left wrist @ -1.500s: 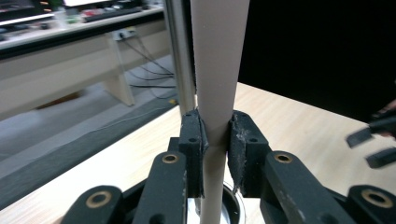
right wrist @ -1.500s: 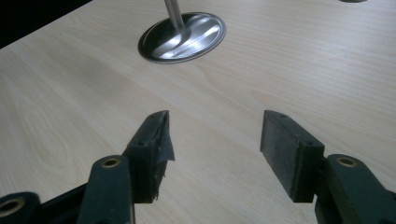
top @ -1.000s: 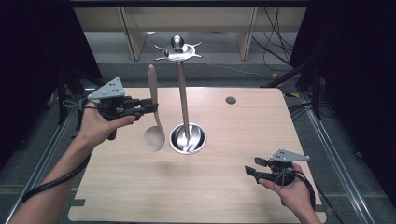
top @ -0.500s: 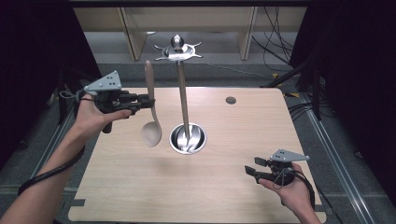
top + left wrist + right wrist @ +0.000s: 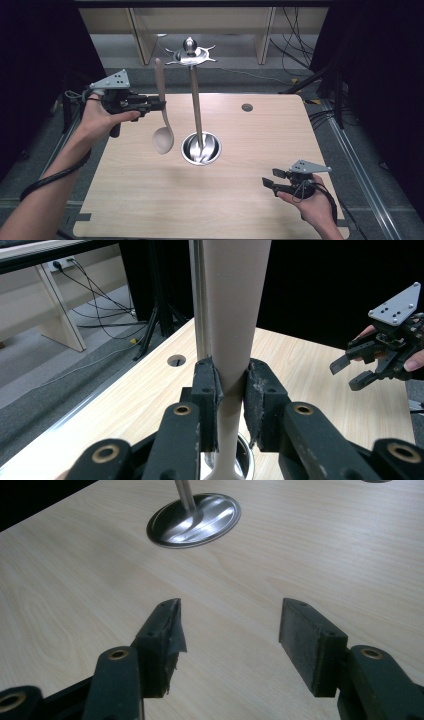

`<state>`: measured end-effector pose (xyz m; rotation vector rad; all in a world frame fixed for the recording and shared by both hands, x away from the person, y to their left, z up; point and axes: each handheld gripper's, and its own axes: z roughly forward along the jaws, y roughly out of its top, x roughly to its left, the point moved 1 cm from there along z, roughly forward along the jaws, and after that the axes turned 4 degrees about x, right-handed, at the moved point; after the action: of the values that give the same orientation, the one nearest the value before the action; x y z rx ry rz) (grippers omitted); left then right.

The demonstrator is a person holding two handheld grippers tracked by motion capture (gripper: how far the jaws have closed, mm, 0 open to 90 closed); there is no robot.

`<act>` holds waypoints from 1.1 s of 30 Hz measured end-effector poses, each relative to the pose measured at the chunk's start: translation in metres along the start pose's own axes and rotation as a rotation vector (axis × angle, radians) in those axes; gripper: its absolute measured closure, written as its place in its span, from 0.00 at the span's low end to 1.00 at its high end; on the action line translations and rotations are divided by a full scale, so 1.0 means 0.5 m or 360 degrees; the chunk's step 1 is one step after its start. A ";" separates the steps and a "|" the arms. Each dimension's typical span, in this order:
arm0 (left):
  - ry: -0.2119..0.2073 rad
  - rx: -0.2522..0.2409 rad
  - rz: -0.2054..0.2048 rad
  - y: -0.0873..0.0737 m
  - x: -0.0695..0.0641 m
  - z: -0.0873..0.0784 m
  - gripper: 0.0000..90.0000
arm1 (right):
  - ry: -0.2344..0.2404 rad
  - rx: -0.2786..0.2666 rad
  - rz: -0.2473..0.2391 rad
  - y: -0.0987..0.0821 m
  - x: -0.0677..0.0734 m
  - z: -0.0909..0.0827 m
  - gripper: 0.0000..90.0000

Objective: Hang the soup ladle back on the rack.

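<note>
In the high view, the left gripper [image 5: 159, 104] sits in the upper left of the frame, lifted above the bench [image 5: 150, 200], its jaws clamped on the handle of a pale spoon [image 5: 162, 110]. The spoon hangs nearly upright: handle tip at the top, bowl at the bottom, clear of the bench surface. Just to its right in the frame stands the metal utensil stand [image 5: 196, 100], a tall post rising from a round shiny base, with a hooked crown at the top. The spoon's long axis runs almost parallel to the post, and its handle tip comes up near the height of the crown, a little to the crown's left. The left hand is far nearer the stand. The right gripper [image 5: 272, 179] waits in the lower right of the frame, well apart from both.

In the left gripper view, the two pads press the spoon's handle [image 5: 231, 340] from either side, with the post directly behind it.

In the right gripper view, the jaws stand wide apart and empty over bare bench, and the stand's base [image 5: 194, 514] lies ahead in the upper left of the frame.
</note>
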<state>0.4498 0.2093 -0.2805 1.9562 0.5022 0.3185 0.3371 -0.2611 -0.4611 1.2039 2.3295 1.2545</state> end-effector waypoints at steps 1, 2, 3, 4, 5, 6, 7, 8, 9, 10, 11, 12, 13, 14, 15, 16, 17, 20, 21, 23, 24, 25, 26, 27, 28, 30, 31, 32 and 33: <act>-0.0001 0.0003 0.0002 0.001 0.001 0.001 0.84 | -0.0002 0.0001 0.0001 0.000 0.000 0.000 0.48; -0.0005 0.0005 0.0004 0.001 0.002 0.002 0.84 | -0.0007 -0.0003 -0.0003 0.000 0.000 0.000 0.48; -0.0009 0.0007 0.0003 0.001 0.002 0.003 0.84 | -0.0004 -0.0001 -0.0001 0.000 0.000 0.000 0.48; -0.0014 0.0010 0.0000 0.001 0.003 0.003 0.84 | -0.0001 0.0000 0.0000 0.000 0.000 0.000 0.48; -0.0019 0.0012 0.0002 0.001 0.005 0.004 0.84 | -0.0003 0.0000 -0.0001 0.000 0.000 0.000 0.48; -0.0024 0.0017 0.0002 0.002 0.006 0.004 0.84 | -0.0002 0.0000 0.0000 0.000 0.000 0.000 0.48; -0.0028 0.0013 -0.0006 0.002 0.007 0.005 0.84 | -0.0004 0.0001 0.0001 0.000 0.000 0.000 0.48; -0.0030 0.0015 -0.0006 0.002 0.008 0.005 0.84 | -0.0007 -0.0002 -0.0003 0.000 0.000 0.000 0.48; -0.0032 0.0017 -0.0005 0.003 0.010 0.006 0.84 | -0.0006 -0.0002 -0.0002 0.000 0.000 0.000 0.48; -0.0032 0.0022 -0.0004 0.003 0.012 0.006 0.84 | -0.0006 -0.0002 -0.0002 0.000 0.000 0.000 0.48; -0.0030 0.0021 -0.0009 0.003 0.013 0.007 0.84 | 0.0000 -0.0001 -0.0002 0.000 -0.001 0.000 0.48; -0.0031 0.0024 -0.0008 0.003 0.015 0.007 0.84 | 0.0000 -0.0001 0.0000 0.000 -0.001 0.000 0.48; -0.0031 0.0026 -0.0009 0.003 0.015 0.008 0.84 | 0.0020 0.0009 0.0056 -0.001 0.005 0.000 0.48; -0.0033 0.0032 -0.0010 0.003 0.017 0.008 0.84 | 0.0011 0.0031 0.0044 -0.001 0.003 -0.002 0.48; -0.0036 0.0037 -0.0008 0.003 0.018 0.008 0.84 | 0.0016 0.0034 0.0056 -0.001 0.005 -0.002 0.48; -0.0036 0.0040 -0.0005 0.003 0.019 0.009 0.84 | 0.0023 0.0027 0.0061 -0.001 0.005 -0.001 0.48; -0.0038 0.0040 -0.0011 0.003 0.020 0.010 0.84 | 0.0027 0.0015 0.0060 -0.001 0.005 0.001 0.48; -0.0048 0.0046 -0.0009 0.004 0.023 0.011 0.84 | 0.0015 0.0007 0.0026 -0.001 0.002 0.001 0.48; -0.0051 0.0049 -0.0009 0.005 0.024 0.012 0.84 | 0.0008 0.0003 0.0005 -0.001 0.000 0.001 0.48; -0.0058 0.0054 -0.0008 0.005 0.026 0.013 0.84 | 0.0006 0.0008 0.0010 0.000 0.000 0.000 0.48; -0.0061 0.0058 -0.0006 0.005 0.027 0.014 0.84 | 0.0007 0.0010 0.0013 0.000 0.000 0.000 0.48; -0.0060 0.0072 -0.0002 0.006 0.028 0.014 0.84 | 0.0005 0.0011 0.0011 0.000 0.000 0.000 0.48; -0.0071 0.0063 -0.0009 0.005 0.028 0.016 0.84 | 0.0004 0.0010 0.0011 0.000 0.000 0.000 0.48; -0.0071 0.0068 -0.0008 0.006 0.029 0.017 0.84 | 0.0003 0.0010 0.0010 0.000 0.000 0.000 0.48; -0.0072 0.0073 -0.0002 0.006 0.030 0.018 0.84 | 0.0035 0.0006 0.0030 0.000 0.002 0.002 0.48; -0.0076 0.0076 -0.0001 0.008 0.030 0.019 0.84 | 0.0044 0.0016 0.0041 -0.001 0.002 0.002 0.48; -0.0080 0.0076 -0.0001 0.008 0.030 0.020 0.84 | 0.0044 0.0017 0.0040 -0.001 0.002 0.002 0.48; -0.0083 0.0079 0.0004 0.010 0.031 0.020 0.84 | 0.0044 0.0017 0.0040 -0.001 0.002 0.002 0.48; -0.0094 0.0075 0.0003 0.010 0.031 0.022 0.84 | 0.0044 0.0017 0.0041 -0.001 0.002 0.002 0.48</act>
<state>0.4693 0.2064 -0.2805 2.0059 0.4732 0.2512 0.3369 -0.2600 -0.4619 1.2316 2.3504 1.2762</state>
